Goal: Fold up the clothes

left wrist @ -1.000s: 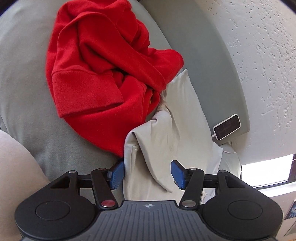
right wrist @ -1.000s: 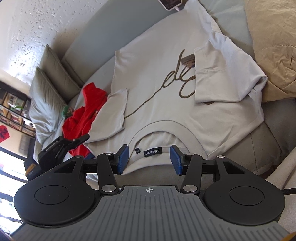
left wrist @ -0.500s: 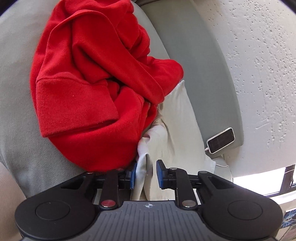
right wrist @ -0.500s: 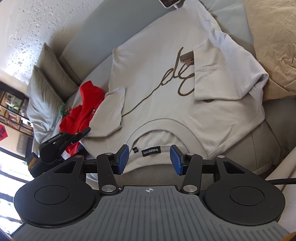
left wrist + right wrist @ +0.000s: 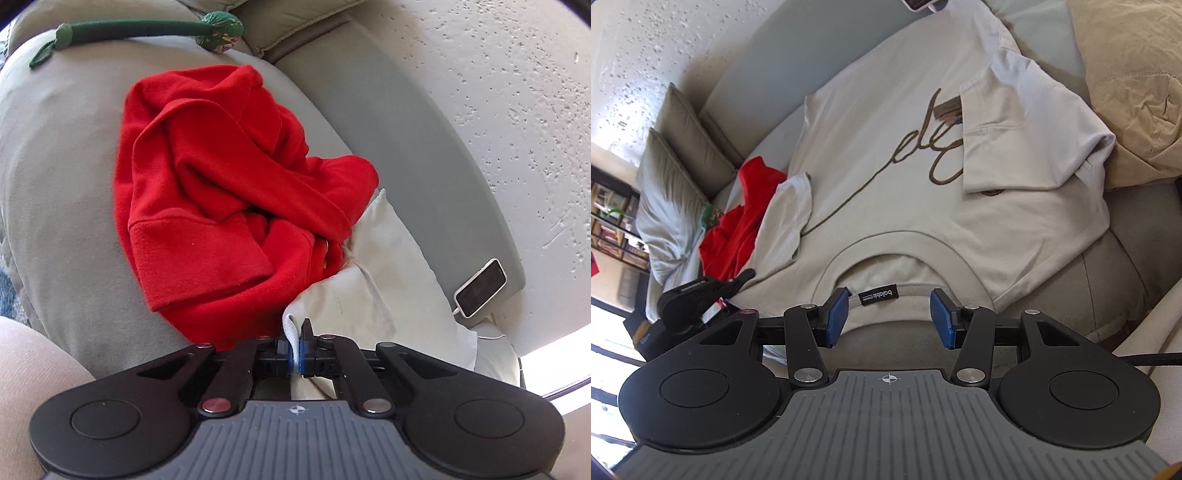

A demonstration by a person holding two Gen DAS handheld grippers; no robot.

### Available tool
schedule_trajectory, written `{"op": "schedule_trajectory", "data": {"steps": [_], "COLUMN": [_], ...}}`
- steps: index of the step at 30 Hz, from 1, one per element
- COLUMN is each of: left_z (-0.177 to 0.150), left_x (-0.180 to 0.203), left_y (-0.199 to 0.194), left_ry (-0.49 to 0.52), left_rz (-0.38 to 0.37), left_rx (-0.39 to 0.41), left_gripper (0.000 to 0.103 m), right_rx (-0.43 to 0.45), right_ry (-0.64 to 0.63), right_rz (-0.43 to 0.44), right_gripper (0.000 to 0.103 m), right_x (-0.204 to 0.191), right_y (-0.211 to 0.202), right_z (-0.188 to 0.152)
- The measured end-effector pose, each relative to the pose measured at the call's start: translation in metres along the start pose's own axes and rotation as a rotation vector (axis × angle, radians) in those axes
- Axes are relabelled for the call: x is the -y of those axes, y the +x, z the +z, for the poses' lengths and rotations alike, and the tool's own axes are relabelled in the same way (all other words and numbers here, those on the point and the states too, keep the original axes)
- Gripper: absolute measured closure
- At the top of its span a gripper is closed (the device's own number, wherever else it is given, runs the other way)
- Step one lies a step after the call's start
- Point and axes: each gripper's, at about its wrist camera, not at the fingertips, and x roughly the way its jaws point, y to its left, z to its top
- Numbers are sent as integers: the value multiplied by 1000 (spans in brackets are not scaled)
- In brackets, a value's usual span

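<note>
grey sofa (image 5: 406,155) — rough white wall (image 5: 517,92), bright window (image 5: 554,354)

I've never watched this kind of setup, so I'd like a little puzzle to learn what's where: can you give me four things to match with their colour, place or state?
Things:
1. crumpled fleece garment
2. beige T-shirt with script lettering
3. left gripper
4. smartphone on a cable

Descriptions:
A. spread flat, one sleeve folded in
B. leaning on the sofa back
C. bright red
D. jaws pinching pale cloth

Pairs: 1-C, 2-A, 3-D, 4-B
</note>
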Motion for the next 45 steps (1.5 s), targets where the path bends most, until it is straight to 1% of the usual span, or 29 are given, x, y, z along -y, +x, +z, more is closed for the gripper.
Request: {"op": "schedule_trajectory", "data": {"steps": [3,4,5,6,7,8,10,12,15,17,19,21,23,25,26,27,29,30,31,35,37,39,40,41,42,44,45], "left_z": [0,0,0,0,-1,-6,-16,-29,-54,-71,-81,-88,-89,-91,-93,-96,-102,-103,-104,-103,-104,-106,-106,-106,-106,-104,-103], "left_x": [4,6,8,11,15,20,29,36,45,45,42,40,40,43,47,52,59,60,61,63,61,61,62,62,63,63,65], "left_y": [-1,-3,-8,-13,-19,-27,-40,-45,-43,-37,-26,-22,-21,-20,-18,-18,-19,-22,-24,-33,-29,-24,-25,-26,-29,-36,-42], "left_ry": [44,61,78,95,119,151,210,270,323,319,277,249,225,223,248,280,344,360,370,400,409,441,461,480,493,507,516], "left_rz": [14,15,13,13,21,40,71,73,52,30,17,6,-2,-13,-2,22,73,77,78,105,121,130,129,131,135,140,136], "left_rx": [-34,-41,-38,-29,-20,-10,-8,-31,-120,-176,-206,-198,-186,-179,-169,-154,-120,-114,-113,-116,-137,-148,-142,-141,-149,-165,-164], "left_gripper": [94,86,67,57,50,47,45,44,44,46,49,49,49,50,56,61,95,96,101,101,100,97,94,89,85,79,78], "right_rx": [-6,-1,7,16,27,42,69,84,97,105,117,130,158,190,205,221,236,239,249,303,289,240,207,185,172,175,180], "right_ry": [0,2,7,12,20,32,64,108,193,247,287,330,386,426,441,454,442,438,434,367,340,319,314,322,326,306,285], "right_rz": [-1,-1,-3,-6,-12,-20,-35,-54,-82,-89,-100,-82,-46,-18,-8,-2,-18,-23,-25,-84,-100,-122,-128,-133,-137,-166,-177], "right_gripper": [52,52,51,51,51,51,51,51,51,51,51,51,51,51,54,70,100,100,100,101,101,100,98,93,92,73,72], "right_x": [2,3,5,8,10,14,24,36,54,62,68,74,81,86,87,88,87,86,85,76,73,73,74,75,76,72,68], "right_y": [-2,-4,-7,-11,-15,-21,-29,-32,-27,-21,-16,-10,-6,-4,-3,-2,1,3,1,-17,-21,-15,-10,-8,-8,-16,-21], "right_z": [0,0,1,1,1,1,0,-3,-8,-9,-11,-12,-14,-16,-16,-17,-17,-17,-18,-21,-18,-14,-13,-13,-14,-14,-14]}}
